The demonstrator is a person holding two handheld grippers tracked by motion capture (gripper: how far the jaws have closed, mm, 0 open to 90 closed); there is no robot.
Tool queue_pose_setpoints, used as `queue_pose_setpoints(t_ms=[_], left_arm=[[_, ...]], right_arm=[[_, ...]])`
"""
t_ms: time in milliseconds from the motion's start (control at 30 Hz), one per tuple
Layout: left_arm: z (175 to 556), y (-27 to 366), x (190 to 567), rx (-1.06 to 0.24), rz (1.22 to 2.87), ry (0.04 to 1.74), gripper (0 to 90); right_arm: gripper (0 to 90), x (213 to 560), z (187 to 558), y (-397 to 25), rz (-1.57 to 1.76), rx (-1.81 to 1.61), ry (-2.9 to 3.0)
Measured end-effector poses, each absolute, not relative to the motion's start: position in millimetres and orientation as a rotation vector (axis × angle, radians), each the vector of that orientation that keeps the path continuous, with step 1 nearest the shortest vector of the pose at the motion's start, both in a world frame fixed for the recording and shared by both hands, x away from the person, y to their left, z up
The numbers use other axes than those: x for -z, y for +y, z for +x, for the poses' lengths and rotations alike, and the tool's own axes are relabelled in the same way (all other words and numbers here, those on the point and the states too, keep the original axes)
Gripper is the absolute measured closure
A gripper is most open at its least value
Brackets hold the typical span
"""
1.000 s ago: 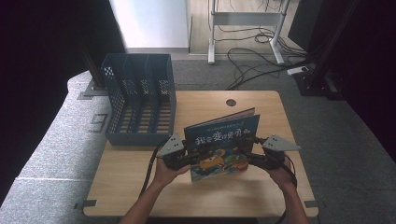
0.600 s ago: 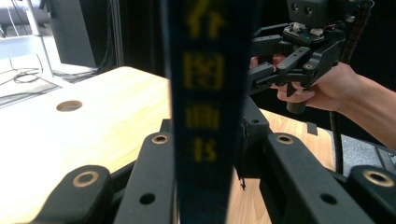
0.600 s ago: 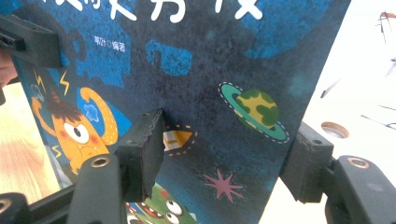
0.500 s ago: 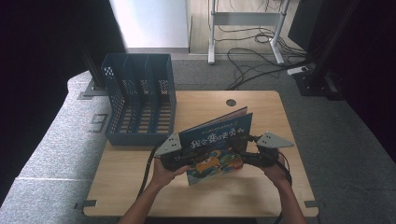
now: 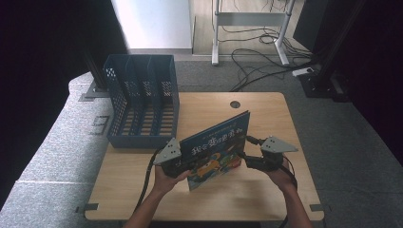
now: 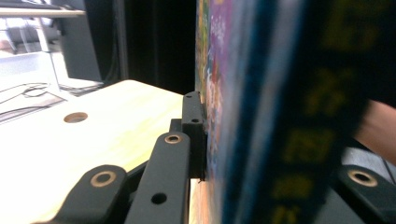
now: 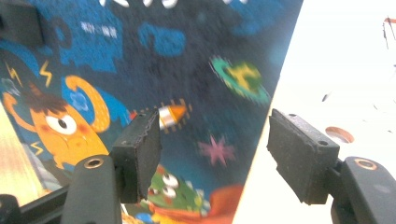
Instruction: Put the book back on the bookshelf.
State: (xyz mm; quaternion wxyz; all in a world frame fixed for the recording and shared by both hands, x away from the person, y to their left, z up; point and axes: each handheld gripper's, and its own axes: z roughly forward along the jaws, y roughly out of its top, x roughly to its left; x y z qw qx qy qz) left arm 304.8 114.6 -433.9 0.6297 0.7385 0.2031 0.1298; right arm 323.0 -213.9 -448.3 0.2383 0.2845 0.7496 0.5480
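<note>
The book (image 5: 216,148) stood tilted on its edge between the 2 grippers, over the bench (image 5: 266,194). The left gripper (image 5: 183,165) pinched its spine edge, jaws pressed on both covers. The right gripper (image 7: 212,154) was spread, its jaws straddling the opposite edge without clamping it.

wood table (image 5: 266,190), blue file rack (image 5: 142,102) on it

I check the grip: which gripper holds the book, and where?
The left gripper clamps the book at its left edge; the right gripper stands open around the other edge.
</note>
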Motion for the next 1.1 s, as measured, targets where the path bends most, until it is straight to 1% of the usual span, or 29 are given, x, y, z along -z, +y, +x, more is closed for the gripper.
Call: queue_pose_setpoints(t_ms=[167, 400, 900, 1100], left_arm=[[300, 112, 436, -0.325, 1.674, 0.424, 81.4], [300, 111, 437, -0.310, 1.609, 0.473, 80.6], [304, 113, 429, -0.293, 1.682, 0.517, 82.2], [305, 113, 428, -0.289, 1.672, 0.542, 82.6]], right_arm=[[33.9, 456, 323, -217, 0.797, -1.504, 2.052], [33.9, 465, 323, -220, 0.838, -1.503, 2.031], [34.5, 479, 318, -226, 0.889, -1.500, 2.000], [34.7, 485, 315, -226, 0.904, -1.500, 1.989]])
